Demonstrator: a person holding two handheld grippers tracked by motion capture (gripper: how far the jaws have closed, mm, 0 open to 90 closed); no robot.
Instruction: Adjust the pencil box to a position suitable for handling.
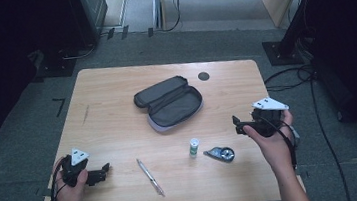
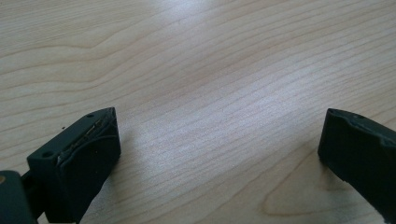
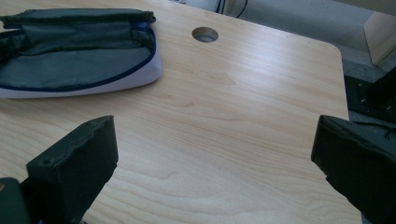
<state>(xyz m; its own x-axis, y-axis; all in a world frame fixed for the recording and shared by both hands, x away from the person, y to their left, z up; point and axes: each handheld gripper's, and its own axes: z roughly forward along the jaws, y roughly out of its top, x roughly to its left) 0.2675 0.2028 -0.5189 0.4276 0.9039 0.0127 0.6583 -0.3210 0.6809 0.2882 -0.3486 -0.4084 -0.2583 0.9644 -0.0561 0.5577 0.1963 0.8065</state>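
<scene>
From the high view, the table [image 1: 115, 92] carried an unzipped grey case [image 1: 169, 103] near its middle, lying open with its flap folded back. Nearer the person lay a pen [image 1: 150, 177], a small white tube [image 1: 194, 147] with a green label standing upright, and a grey tape dispenser [image 1: 220, 153] just beside the tube. A round hole [image 1: 203, 76] sat in the tabletop beyond the case. The left gripper [image 1: 104, 169] rested low at the table's near left corner, held in the left hand [image 1: 70, 192], well apart from the pen to its right. The right gripper [image 1: 237, 124] was held in the right hand [image 1: 271, 143] at the near right, raised a little, with the tape dispenser near it on its left and the case farther off. Neither gripper touched anything.

In the left gripper view, the left gripper [image 2: 219, 140] had its jaws spread wide, with bare wood grain between them.

In the right gripper view, the right gripper [image 3: 215, 149] likewise stood with jaws spread wide and nothing between them. Beyond them the case [image 3: 74, 65] lay open at the upper left, its grey lining and blue-edged rim visible, and the hole [image 3: 205, 34] lay to the right of it near the far edge.
</scene>
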